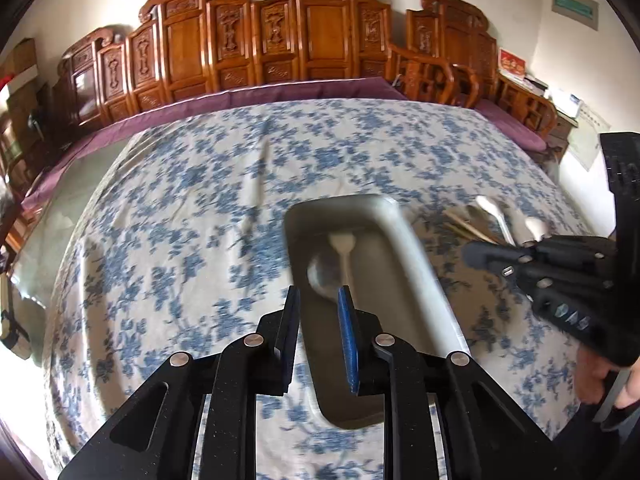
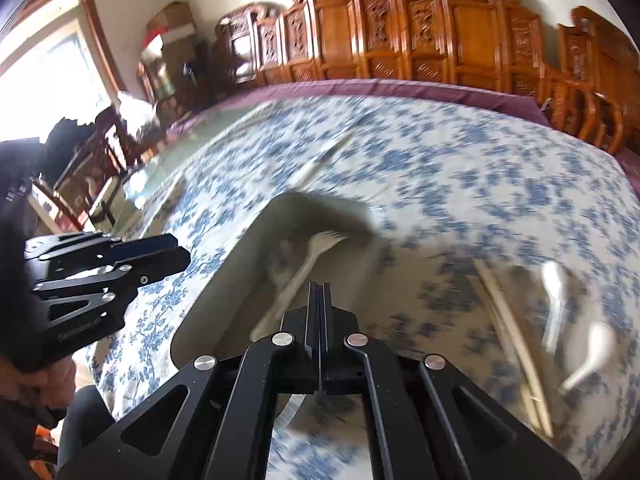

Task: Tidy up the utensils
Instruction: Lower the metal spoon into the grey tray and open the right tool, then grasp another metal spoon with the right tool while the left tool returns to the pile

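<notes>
A grey rectangular tray [image 1: 416, 264] lies on the blue-flowered tablecloth. Inside it are a white plastic fork [image 1: 343, 246] and a metal spoon [image 1: 322, 276]. My left gripper [image 1: 318, 296] hovers over the tray's near half, open, with nothing between its fingers. My right gripper [image 2: 319, 286] is shut and empty over the tray [image 2: 224, 280], just short of the fork [image 2: 308, 264]. Right of the tray, loose on the cloth, lie wooden chopsticks [image 2: 508, 320], a metal spoon [image 2: 554, 280] and a white spoon [image 2: 596, 344].
The right gripper [image 1: 470, 254] reaches in from the right beside the loose utensils [image 1: 492, 216]; the left gripper [image 2: 182, 252] shows at the left in the right wrist view. A purple-cushioned carved wooden bench [image 1: 280, 40] runs behind the table. A person's hands grip both handles.
</notes>
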Demonstrator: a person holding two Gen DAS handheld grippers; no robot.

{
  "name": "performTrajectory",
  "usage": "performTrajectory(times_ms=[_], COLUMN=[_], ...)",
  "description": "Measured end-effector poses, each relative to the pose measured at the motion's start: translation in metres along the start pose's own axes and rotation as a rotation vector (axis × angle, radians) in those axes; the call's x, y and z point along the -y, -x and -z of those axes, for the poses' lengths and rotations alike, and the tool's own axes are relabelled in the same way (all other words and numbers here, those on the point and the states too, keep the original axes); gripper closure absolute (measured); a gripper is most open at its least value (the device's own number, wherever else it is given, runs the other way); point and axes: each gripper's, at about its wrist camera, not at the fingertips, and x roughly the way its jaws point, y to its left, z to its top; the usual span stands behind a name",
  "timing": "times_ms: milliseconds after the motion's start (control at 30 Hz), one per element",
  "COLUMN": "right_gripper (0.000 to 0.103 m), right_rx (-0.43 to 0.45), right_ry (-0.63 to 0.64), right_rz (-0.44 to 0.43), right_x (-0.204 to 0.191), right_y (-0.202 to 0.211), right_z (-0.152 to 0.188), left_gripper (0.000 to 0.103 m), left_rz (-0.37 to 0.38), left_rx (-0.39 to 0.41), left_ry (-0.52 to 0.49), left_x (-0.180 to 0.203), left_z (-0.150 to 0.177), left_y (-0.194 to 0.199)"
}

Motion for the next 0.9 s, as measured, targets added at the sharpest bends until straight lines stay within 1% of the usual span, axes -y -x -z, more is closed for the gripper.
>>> performTrajectory(times_ms=[67, 200, 333, 367, 400, 433, 467, 500, 667, 767, 900], right_gripper=[0.102, 0.101, 0.101, 0.100, 0.094, 0.090, 0.081, 0.079, 0.080, 0.080, 0.080], right_rx=[0.020, 0.040, 0.031, 0.029, 0.026, 0.024, 0.022, 0.022, -0.016, -0.043, -0.085], right_ry=[-0.007, -0.004, -0.026, -0.027, -0.030, -0.033, -0.037, -0.036, -0.015, -0.022, -0.012], right_rz=[0.027, 0.112, 0.152, 0.159, 0.165, 0.166, 0.168, 0.175, 0.178, 0.153, 0.127], right_x=[0.019, 0.061, 0.103, 0.109, 0.119, 0.125, 0.133, 0.138, 0.161, 0.170, 0.172], right_y=[0.016, 0.039, 0.044, 0.043, 0.042, 0.040, 0.038, 0.035, 0.011, 0.001, -0.007], right_z=[0.006, 0.018, 0.029, 0.032, 0.034, 0.037, 0.039, 0.040, 0.043, 0.050, 0.058], left_gripper=[0.078, 0.077, 0.076, 0.076, 0.076, 0.076, 0.076, 0.076, 0.076, 0.076, 0.076], left_rz=[0.016, 0.056, 0.092, 0.096, 0.101, 0.106, 0.111, 0.116, 0.131, 0.146, 0.163], left_rx=[0.009, 0.014, 0.006, 0.005, 0.002, -0.004, -0.010, -0.016, -0.045, -0.057, -0.069], left_ry=[-0.009, -0.034, -0.059, -0.064, -0.070, -0.074, -0.075, -0.078, -0.099, -0.105, -0.104], left_x=[0.012, 0.043, 0.076, 0.082, 0.090, 0.097, 0.102, 0.108, 0.133, 0.143, 0.156], left_z=[-0.002, -0.008, -0.014, -0.015, -0.016, -0.017, -0.018, -0.018, -0.017, -0.015, -0.013], left_y=[0.001, -0.003, -0.014, -0.017, -0.021, -0.026, -0.030, -0.034, -0.052, -0.058, -0.069])
